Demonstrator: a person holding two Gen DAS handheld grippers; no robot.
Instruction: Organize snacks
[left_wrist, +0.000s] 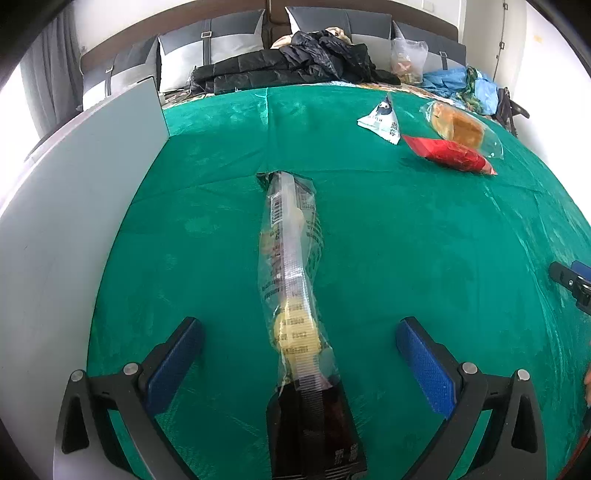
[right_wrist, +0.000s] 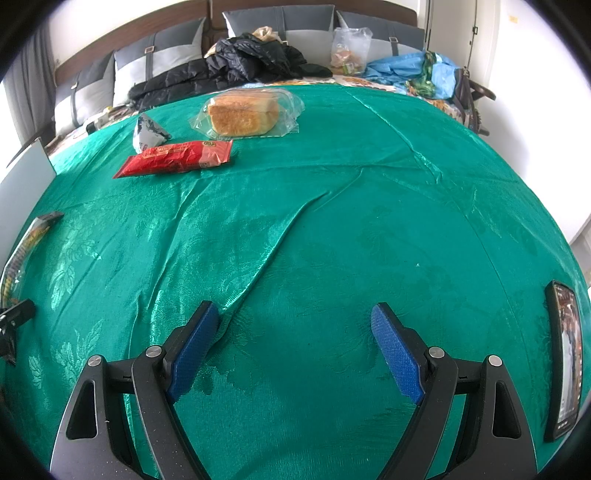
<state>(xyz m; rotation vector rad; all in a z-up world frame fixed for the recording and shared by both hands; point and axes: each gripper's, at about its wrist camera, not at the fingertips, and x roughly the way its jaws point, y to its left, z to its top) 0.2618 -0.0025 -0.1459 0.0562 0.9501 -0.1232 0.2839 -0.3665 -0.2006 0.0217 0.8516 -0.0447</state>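
Left gripper (left_wrist: 299, 354): jaws spread wide, blue pads well clear of anything. A long clear snack pack (left_wrist: 291, 266) lies flat on the green cloth (left_wrist: 406, 240) right down the centreline between the two fingers, touching neither pad. Its near end, dark and printed, runs under the bottom edge of the left wrist view; the far end points away from the gripper toward the middle of the cloth. Yellow round pieces show through the wrapper near the fingertips.

Right gripper (right_wrist: 295, 328): jaws also spread, nothing between them, only bare wrinkled cloth. Left pad sits just at a fold in the fabric; can't tell if it touches.

Other snacks are grouped together, well apart from both grippers, on the far side of the cloth:
- red packet (right_wrist: 177, 158), flat, closest of the three
- bagged bread loaf (right_wrist: 245, 112), just behind the red packet
- small white triangular pack (right_wrist: 147, 133), beside the red packet, to its left in the right wrist view

In the left wrist view that group sits upper right, the long pack is alone in the centre. A grey board (left_wrist: 74, 206) borders the cloth on the left. A phone (right_wrist: 565, 362) lies at the right edge of the cloth, near the right gripper. Black jacket (right_wrist: 229, 66) and cushions behind.
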